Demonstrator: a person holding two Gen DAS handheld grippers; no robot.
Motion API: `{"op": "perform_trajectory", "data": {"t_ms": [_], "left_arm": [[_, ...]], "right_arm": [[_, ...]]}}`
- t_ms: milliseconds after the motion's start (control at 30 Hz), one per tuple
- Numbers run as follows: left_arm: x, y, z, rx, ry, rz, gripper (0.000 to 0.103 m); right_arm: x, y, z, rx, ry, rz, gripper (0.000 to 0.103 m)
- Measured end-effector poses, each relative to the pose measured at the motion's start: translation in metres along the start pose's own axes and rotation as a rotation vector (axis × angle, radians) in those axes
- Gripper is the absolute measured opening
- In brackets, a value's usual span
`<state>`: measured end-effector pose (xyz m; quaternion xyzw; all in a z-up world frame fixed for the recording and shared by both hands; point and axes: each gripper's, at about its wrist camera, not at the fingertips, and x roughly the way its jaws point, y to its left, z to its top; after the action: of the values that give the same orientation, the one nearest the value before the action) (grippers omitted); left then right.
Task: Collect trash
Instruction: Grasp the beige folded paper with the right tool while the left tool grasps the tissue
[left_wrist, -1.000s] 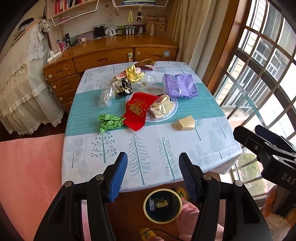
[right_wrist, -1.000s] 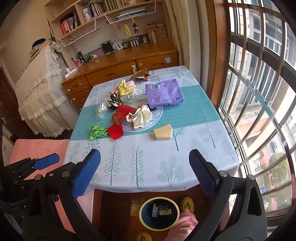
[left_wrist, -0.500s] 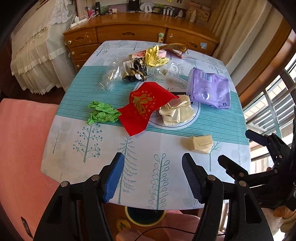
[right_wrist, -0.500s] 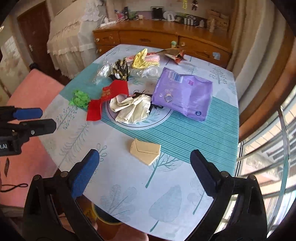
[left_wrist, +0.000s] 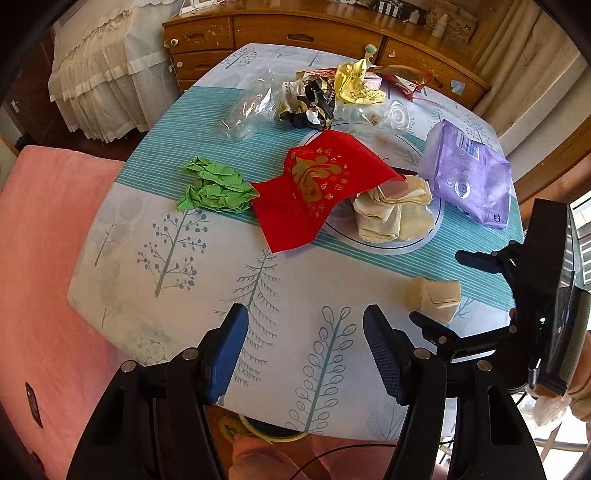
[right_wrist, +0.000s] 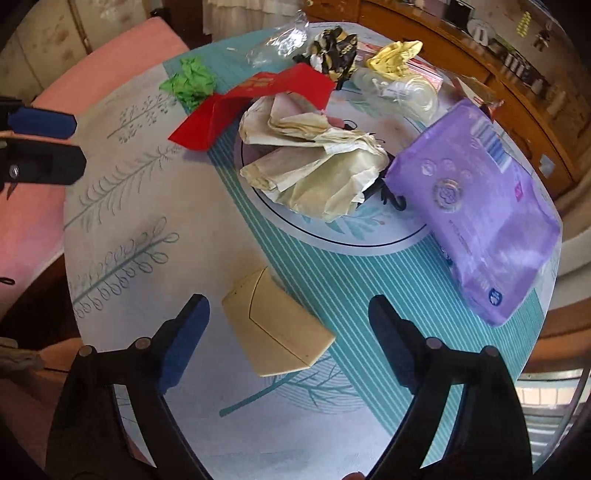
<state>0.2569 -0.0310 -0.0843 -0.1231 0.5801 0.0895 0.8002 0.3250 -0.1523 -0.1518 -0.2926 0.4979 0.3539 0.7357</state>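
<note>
- The right gripper hangs low over the near part of the tabletop, its blue-padded jaws spread wide on either side of a small tan folded-cardboard box. The jaws do not touch it. I take that straddle as lining up for a pinch.
- The box lies alone near the table's edge, well apart from the rest, which probably makes it the easy first pick.
- The left gripper waits over bare printed cloth at the near edge, jaws apart and empty. It seems kept out of the right one's way.
- Most of the trash is heaped mid-table: crumpled cream paper sits on the printed circle, with a red sheet with gold print draped partly over it.
- A crumpled green paper wad touches the red sheet's left corner.
- A soft purple plastic pack lies to the right of the cream paper.
- Farther back lie clear plastic wrap, a black-and-white crumple and yellow paper.
- A yellow-rimmed bin peeks out under the table's near edge, handy for dropping things in.
</note>
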Motion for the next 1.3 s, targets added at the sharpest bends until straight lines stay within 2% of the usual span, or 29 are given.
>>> {"op": "perform_trajectory", "data": {"t_ms": [67,200,233,267,400,600,833,1100,1300], "left_arm": [[0.002,-0.003,0.002,0.001,0.001,0.002,0.066],[0.004,-0.009,0.010,-0.009,-0.005,0.034,0.066],[0.005,-0.011,0.012,-0.008,-0.005,0.032,0.066],[0.007,-0.013,0.015,-0.007,-0.001,0.023,0.066],[0.013,-0.021,0.026,-0.016,0.025,-0.041,0.066],[0.021,-0.039,0.048,-0.058,0.055,-0.128,0.066],[0.034,-0.049,0.078,-0.188,0.095,-0.263,0.066],[0.063,-0.043,0.092,-0.330,0.129,-0.303,0.066],[0.075,-0.039,0.097,-0.387,0.131,-0.320,0.066]], "right_arm": [[0.005,0.005,0.001,-0.039,0.026,-0.024,0.072],[0.010,0.005,0.001,-0.038,0.047,-0.012,0.057],[0.010,0.003,0.001,-0.028,0.051,0.015,0.044],[0.010,0.002,0.001,-0.014,0.053,0.040,0.040],[0.012,-0.009,-0.001,0.049,0.061,0.028,0.038],[0.004,-0.042,-0.009,0.229,0.028,0.052,0.038],[-0.009,-0.057,-0.019,0.347,-0.007,0.121,0.038],[-0.010,-0.052,-0.015,0.379,-0.007,0.152,0.038],[-0.013,-0.056,-0.026,0.396,0.005,0.171,0.038]]}}
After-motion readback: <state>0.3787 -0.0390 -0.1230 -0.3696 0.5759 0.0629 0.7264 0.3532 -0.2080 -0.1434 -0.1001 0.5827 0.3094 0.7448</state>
